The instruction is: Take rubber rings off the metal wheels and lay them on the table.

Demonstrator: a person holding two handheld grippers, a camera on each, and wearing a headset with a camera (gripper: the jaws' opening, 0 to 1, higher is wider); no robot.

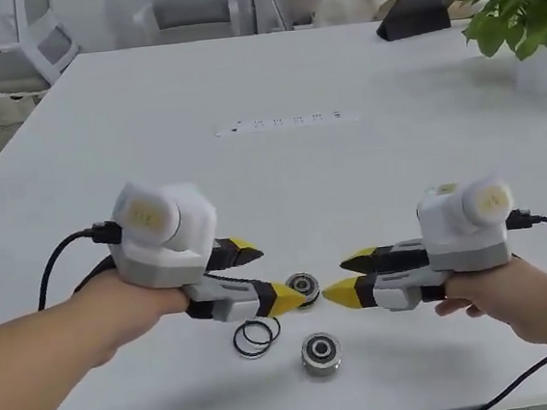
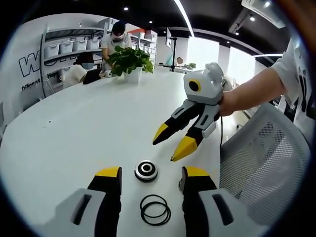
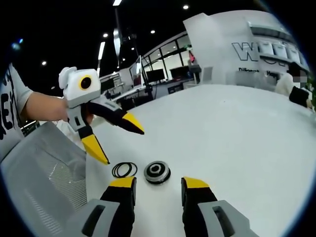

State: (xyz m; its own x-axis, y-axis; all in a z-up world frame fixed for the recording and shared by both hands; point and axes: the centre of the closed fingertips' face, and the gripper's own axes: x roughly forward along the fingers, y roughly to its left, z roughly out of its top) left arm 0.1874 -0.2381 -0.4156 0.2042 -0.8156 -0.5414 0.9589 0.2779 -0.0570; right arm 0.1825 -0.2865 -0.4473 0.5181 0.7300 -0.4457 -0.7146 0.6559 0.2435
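Jaws apart and empty, the left tongs [image 1: 275, 275] and right tongs [image 1: 339, 276] flank a metal wheel [image 1: 303, 285]. Two rubber rings [image 1: 255, 337] already lie on the tabletop [image 1: 281, 185] just beside it, with a second wheel [image 1: 321, 352] near; more stripping likely remains.

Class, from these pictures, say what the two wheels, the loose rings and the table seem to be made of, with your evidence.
Wheels: likely metal, silvery and glossy with a dark band.
Rings: probably rubber, thin matte black loops.
Table: smooth matte white top, perhaps laminate, uncertain.
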